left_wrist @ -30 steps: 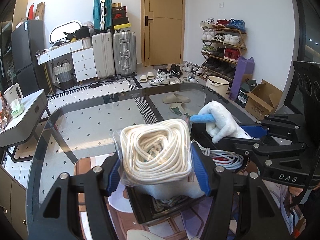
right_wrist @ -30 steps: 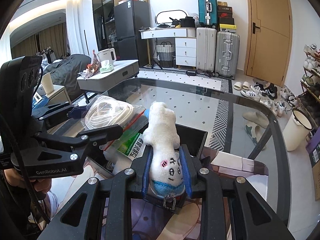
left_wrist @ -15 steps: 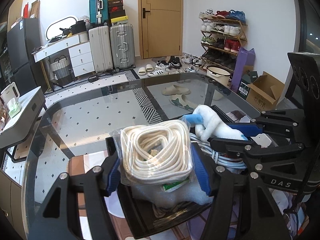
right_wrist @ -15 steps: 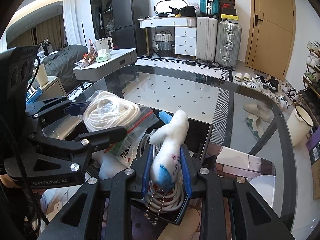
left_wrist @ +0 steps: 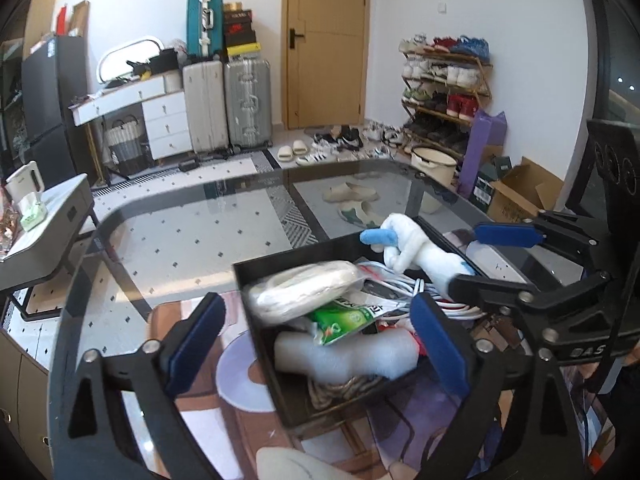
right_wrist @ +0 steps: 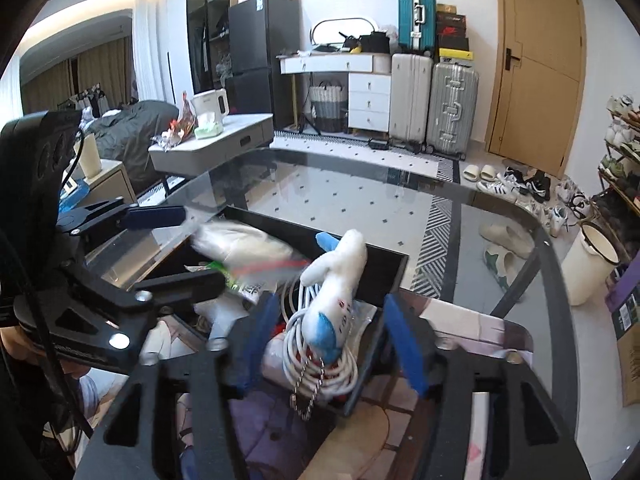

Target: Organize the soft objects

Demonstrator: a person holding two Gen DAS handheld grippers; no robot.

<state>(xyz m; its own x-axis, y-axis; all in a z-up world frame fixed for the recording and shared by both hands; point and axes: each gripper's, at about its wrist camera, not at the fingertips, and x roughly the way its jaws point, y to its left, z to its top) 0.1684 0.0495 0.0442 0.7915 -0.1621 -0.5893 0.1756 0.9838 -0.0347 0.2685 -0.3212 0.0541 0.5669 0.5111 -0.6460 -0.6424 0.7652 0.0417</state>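
A black tray (left_wrist: 256,268) on the glass table holds the soft things. A clear bag of white rope (left_wrist: 304,290) lies in it on a green packet (left_wrist: 344,318) and a white foam piece (left_wrist: 344,354). My left gripper (left_wrist: 316,336) is opening, its blue pads wide on both sides of the bag and off it. The white and blue plush toy (right_wrist: 336,280) leans on a white cable coil (right_wrist: 304,344) in the tray (right_wrist: 280,222). My right gripper (right_wrist: 330,340) is opening too, with the plush between its pads but untouched. The rope bag (right_wrist: 244,246) looks blurred here.
The tray stands near the front of the glass table (left_wrist: 180,240), on a printed mat (left_wrist: 240,376). The two grippers crowd the tray side by side. Beyond the table are suitcases (left_wrist: 224,104), a shoe rack (left_wrist: 444,92) and a grey side table (right_wrist: 212,148).
Both grippers have opened. The rope bag dropped from the left jaws into the tray. The plush has left the right jaws and rests on the cable coil.
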